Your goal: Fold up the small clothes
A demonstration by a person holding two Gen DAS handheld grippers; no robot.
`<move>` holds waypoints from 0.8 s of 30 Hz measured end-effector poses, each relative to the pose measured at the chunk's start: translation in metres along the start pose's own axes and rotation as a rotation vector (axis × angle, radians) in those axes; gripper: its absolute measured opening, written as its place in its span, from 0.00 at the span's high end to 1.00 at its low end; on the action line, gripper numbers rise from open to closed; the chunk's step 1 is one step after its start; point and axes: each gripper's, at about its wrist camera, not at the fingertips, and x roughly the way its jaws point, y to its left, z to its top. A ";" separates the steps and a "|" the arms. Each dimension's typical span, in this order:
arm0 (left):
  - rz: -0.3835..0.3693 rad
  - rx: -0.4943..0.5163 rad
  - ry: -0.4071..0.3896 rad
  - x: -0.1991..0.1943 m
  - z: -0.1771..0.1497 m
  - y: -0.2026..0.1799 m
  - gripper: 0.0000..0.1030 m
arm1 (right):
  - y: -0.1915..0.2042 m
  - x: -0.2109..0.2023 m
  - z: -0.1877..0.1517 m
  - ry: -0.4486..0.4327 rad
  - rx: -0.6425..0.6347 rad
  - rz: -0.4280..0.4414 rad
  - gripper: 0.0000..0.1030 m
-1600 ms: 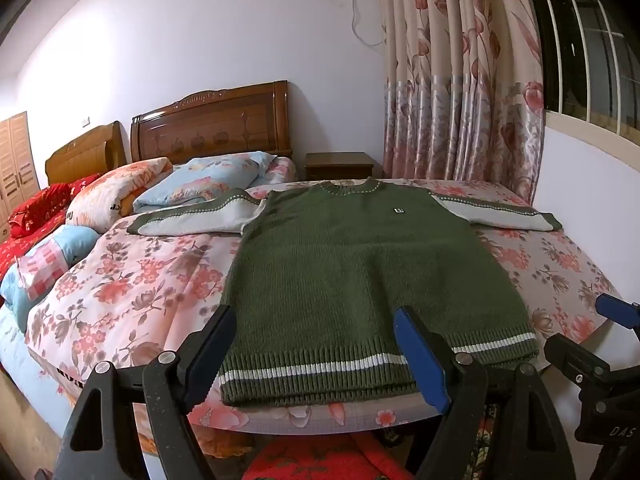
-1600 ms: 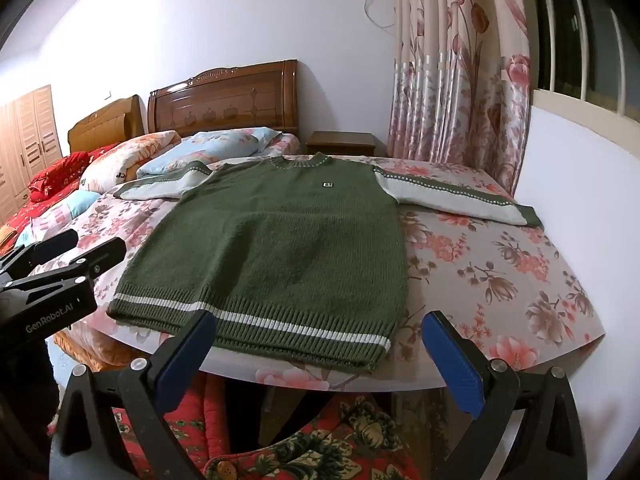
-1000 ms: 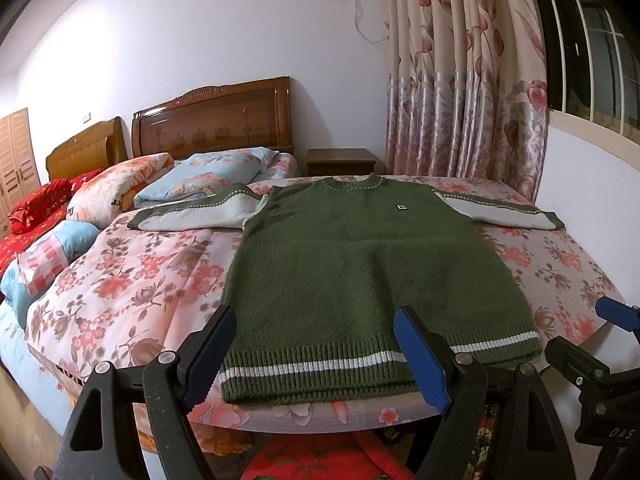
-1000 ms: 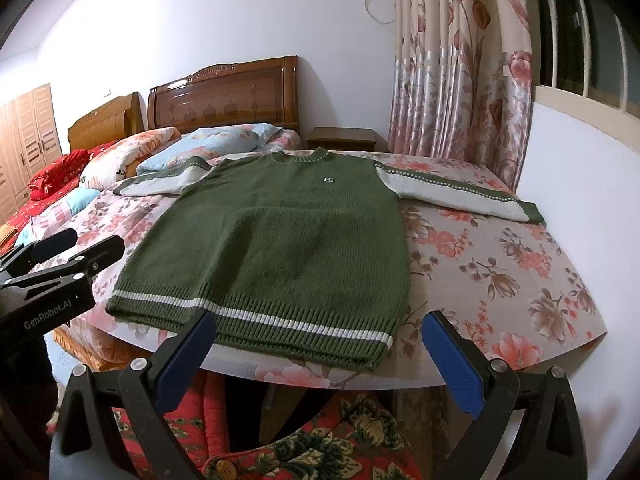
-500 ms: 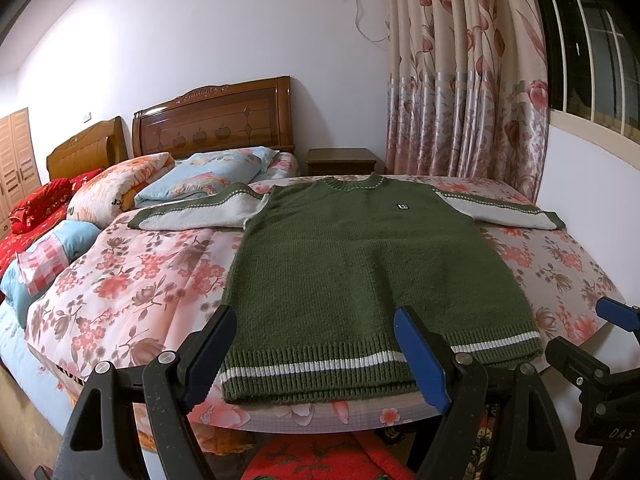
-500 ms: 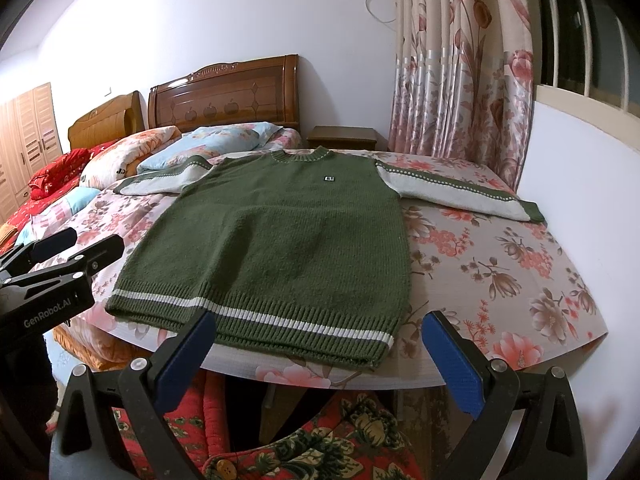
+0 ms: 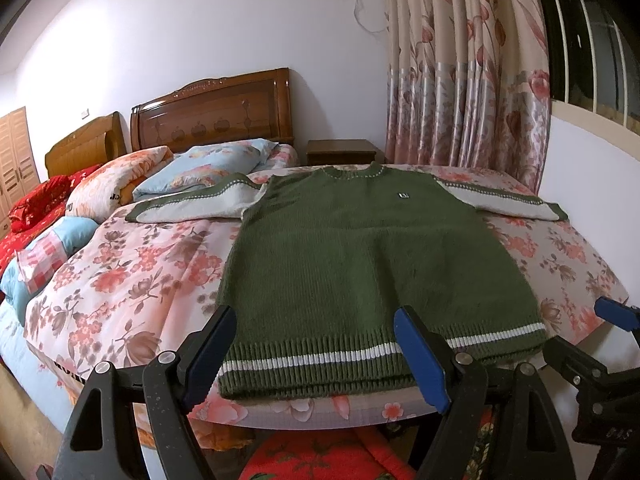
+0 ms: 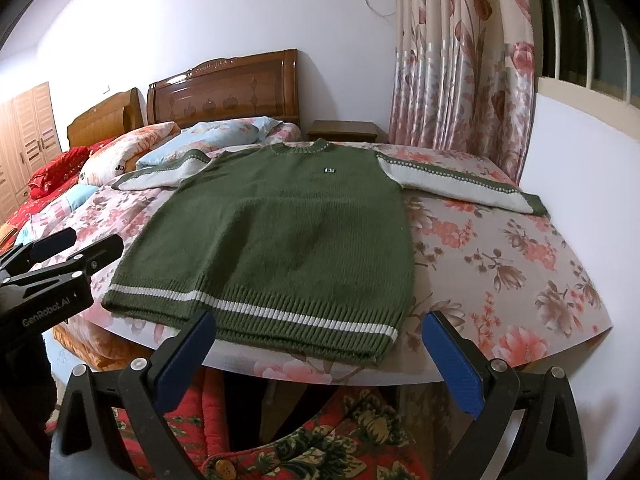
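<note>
A small green knit sweater (image 7: 360,264) with white sleeves lies flat, face up, on a floral-covered surface (image 7: 132,280), hem toward me, sleeves spread out. It also shows in the right wrist view (image 8: 280,236). My left gripper (image 7: 316,352) is open and empty, hovering just before the hem's left half. My right gripper (image 8: 320,356) is open and empty, in front of the hem's right corner. Each gripper shows at the edge of the other's view: the right one (image 7: 612,344), the left one (image 8: 60,264).
Pillows (image 7: 200,168) and wooden headboards (image 7: 216,112) stand at the far end. A nightstand (image 7: 340,152) and floral curtain (image 7: 460,80) are behind, a white wall (image 8: 580,200) at right. Red floral bedding (image 8: 320,440) lies below the front edge.
Both grippers have stayed open and almost still; the views have shifted only very slightly toward the sweater.
</note>
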 end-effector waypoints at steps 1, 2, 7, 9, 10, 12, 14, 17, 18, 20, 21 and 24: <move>-0.001 0.004 0.000 0.001 0.000 -0.002 0.20 | -0.001 0.002 0.000 0.005 0.002 -0.001 0.00; -0.002 0.007 0.003 0.002 0.001 -0.004 0.20 | -0.002 0.005 0.000 0.011 0.007 -0.002 0.00; -0.020 0.032 0.063 0.030 0.016 -0.003 0.20 | -0.013 0.027 0.013 0.044 0.043 -0.002 0.00; -0.042 0.039 0.122 0.057 0.030 -0.001 0.20 | -0.022 0.040 0.024 0.065 0.062 0.014 0.00; -0.043 0.035 0.132 0.072 0.039 0.000 0.20 | -0.031 0.051 0.032 0.087 0.083 0.032 0.00; -0.053 0.015 0.128 0.103 0.060 -0.001 0.20 | -0.054 0.075 0.047 0.126 0.145 0.051 0.00; -0.054 -0.008 0.155 0.140 0.084 -0.002 0.20 | -0.087 0.104 0.060 0.163 0.244 0.049 0.00; -0.073 -0.058 0.244 0.200 0.112 -0.002 0.28 | -0.145 0.149 0.075 0.203 0.389 0.028 0.00; -0.060 -0.071 0.279 0.220 0.117 -0.001 0.29 | -0.167 0.165 0.079 0.223 0.446 0.007 0.00; -0.039 -0.099 0.291 0.252 0.132 0.000 0.31 | -0.209 0.188 0.085 0.232 0.561 -0.029 0.00; -0.024 -0.104 0.290 0.266 0.137 0.000 0.31 | -0.230 0.196 0.088 0.218 0.611 -0.055 0.00; -0.001 -0.102 0.282 0.295 0.142 0.001 0.31 | -0.286 0.210 0.100 0.151 0.714 -0.164 0.00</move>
